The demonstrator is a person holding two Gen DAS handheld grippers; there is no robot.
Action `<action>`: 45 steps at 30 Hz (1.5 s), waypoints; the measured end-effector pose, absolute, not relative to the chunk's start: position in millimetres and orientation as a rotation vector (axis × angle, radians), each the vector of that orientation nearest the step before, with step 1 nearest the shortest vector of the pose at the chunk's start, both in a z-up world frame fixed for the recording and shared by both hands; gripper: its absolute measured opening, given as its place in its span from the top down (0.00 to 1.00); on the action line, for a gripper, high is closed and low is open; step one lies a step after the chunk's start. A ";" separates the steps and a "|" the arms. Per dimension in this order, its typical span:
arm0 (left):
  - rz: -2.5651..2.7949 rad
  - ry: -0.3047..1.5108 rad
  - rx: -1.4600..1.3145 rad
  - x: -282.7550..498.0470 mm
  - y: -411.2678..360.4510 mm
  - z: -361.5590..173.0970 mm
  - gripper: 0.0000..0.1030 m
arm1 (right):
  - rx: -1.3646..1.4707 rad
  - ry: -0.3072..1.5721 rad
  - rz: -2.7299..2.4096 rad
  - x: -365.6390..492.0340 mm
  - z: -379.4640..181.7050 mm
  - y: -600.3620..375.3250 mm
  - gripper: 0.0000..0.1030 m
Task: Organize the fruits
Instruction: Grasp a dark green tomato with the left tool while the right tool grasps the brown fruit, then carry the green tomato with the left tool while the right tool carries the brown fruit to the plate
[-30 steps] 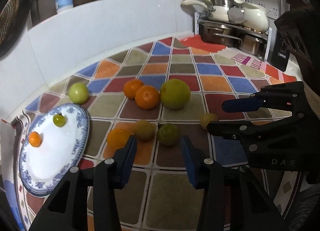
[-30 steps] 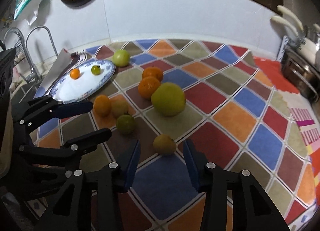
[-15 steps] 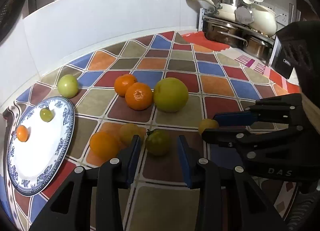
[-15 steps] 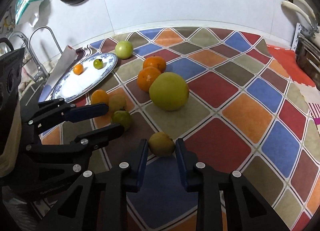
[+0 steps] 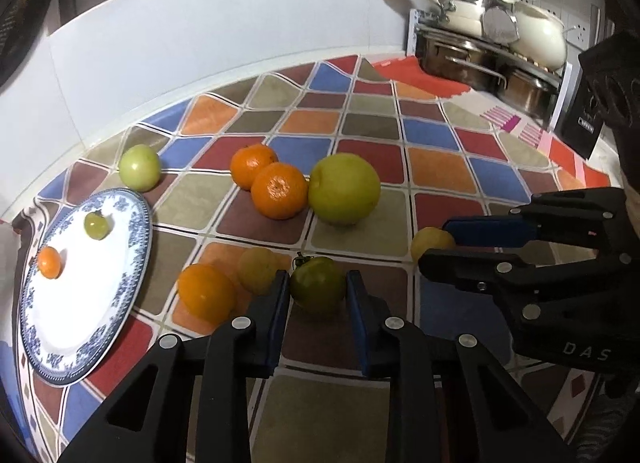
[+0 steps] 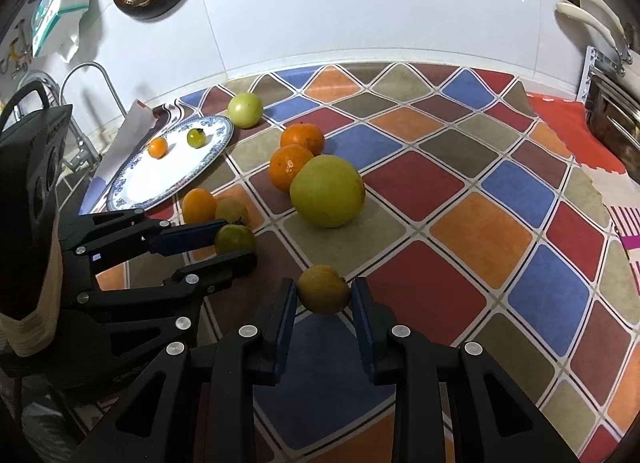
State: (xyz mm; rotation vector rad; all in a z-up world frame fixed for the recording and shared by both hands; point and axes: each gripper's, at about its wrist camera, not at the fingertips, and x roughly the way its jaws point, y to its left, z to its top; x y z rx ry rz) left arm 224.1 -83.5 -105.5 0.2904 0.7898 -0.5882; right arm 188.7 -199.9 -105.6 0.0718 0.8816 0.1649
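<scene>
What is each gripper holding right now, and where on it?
The left gripper clamps a dark green tomato across its sides; the right gripper clamps a small yellowish fruit across its middle.

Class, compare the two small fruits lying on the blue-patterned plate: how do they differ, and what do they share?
The orange fruit is bright orange; the green fruit is yellow-green with a dark stem on top. The orange fruit lies nearer the sink side of the plate, the green fruit nearer the fruits on the cloth. Both are small, round, apart from each other, and untouched by either claw.
</scene>
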 end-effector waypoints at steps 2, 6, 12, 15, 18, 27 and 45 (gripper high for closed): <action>-0.581 0.783 0.273 221.9 -79.3 -99.6 0.72 | 0.072 0.869 0.168 186.9 -101.2 -198.9 0.72; -0.556 0.765 0.240 216.9 -68.5 -86.4 0.72 | 0.066 0.843 0.173 183.6 -91.0 -193.8 0.72; -0.516 0.729 0.208 207.5 -46.6 -65.1 0.72 | 0.059 0.799 0.197 180.2 -74.0 -179.2 0.72; -0.495 0.705 0.184 202.9 -30.7 -53.0 0.72 | 0.054 0.769 0.217 179.7 -64.1 -168.7 0.72; -0.467 0.669 0.170 198.5 -15.1 -40.2 0.72 | 0.049 0.737 0.241 180.0 -54.6 -155.6 0.72; -0.357 0.613 0.137 196.6 35.4 -17.5 0.72 | 0.034 0.656 0.321 192.4 -30.9 -110.7 0.72; -0.210 0.601 0.107 240.6 112.1 -21.7 0.72 | 0.016 0.633 0.426 257.5 -23.3 -28.3 0.72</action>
